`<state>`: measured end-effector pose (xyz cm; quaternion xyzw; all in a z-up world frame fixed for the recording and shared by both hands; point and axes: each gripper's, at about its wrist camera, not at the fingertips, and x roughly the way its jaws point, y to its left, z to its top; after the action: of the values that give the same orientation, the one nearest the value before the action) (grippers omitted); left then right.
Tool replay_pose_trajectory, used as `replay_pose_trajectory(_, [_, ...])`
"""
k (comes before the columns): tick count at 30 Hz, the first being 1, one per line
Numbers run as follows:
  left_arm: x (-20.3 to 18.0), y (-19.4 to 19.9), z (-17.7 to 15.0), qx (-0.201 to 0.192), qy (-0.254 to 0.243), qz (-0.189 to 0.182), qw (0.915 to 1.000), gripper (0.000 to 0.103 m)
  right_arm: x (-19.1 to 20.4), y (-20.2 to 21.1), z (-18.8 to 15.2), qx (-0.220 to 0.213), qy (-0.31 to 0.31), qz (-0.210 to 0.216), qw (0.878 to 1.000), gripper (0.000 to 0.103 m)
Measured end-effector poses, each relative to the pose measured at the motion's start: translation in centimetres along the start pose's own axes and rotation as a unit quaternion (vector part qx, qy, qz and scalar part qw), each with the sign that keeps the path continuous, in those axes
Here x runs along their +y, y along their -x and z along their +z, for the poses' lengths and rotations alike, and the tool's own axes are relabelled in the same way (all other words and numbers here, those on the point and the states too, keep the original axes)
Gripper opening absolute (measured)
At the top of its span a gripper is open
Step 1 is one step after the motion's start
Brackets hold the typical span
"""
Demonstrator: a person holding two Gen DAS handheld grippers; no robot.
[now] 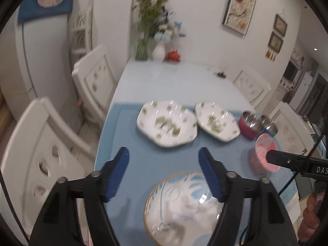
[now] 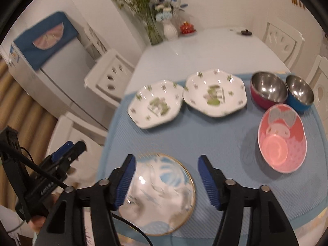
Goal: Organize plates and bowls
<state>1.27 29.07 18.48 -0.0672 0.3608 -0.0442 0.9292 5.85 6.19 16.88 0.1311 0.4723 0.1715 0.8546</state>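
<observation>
Plates: two white floral plates, left plate (image 2: 155, 104) and right plate (image 2: 215, 96), sit side by side at the centre of the right wrist frame on the blue mat (image 2: 205, 143) covering the desk (image 2: 184, 47).
Left tool (image 1: 164, 164): released, jaws spread and empty, hovering just above the gold-rimmed bowl (image 1: 182, 207) at lower centre of the left wrist frame.
Right tool (image 2: 166, 170): also released and empty, over the same bowl (image 2: 160, 194).
Bowls at right: pink cartoon bowl (image 2: 281, 138) at right centre; above it a red steel bowl (image 2: 266, 91) touching a blue steel bowl (image 2: 300, 94).
Step in hand: likely the start, nothing stacked yet.
Next move: probably close one tool on a rim, gripping firmly, since glazed rims are slippery.
</observation>
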Motion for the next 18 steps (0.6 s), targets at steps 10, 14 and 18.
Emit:
replay_pose_trajectory(10, [0.4,-4.1,2.6,0.019,0.009,0.016,0.9997,0.07,-1.0,-3.9,2.7,0.008,-0.03,-0.013,0.999,0.075])
replay_pose_trajectory(14, [1.1,-8.0,3.1,0.053,0.012,0.031,0.998,0.07,-1.4,-8.2,4.0,0.041,-0.042,-0.017,0.998,0.071])
replay_pose_trajectory(18, [1.9,-12.0,3.3,0.087,0.015,0.035,0.9955,0.07,-1.7,-11.9,5.1,0.068,-0.041,-0.029,0.996,0.063])
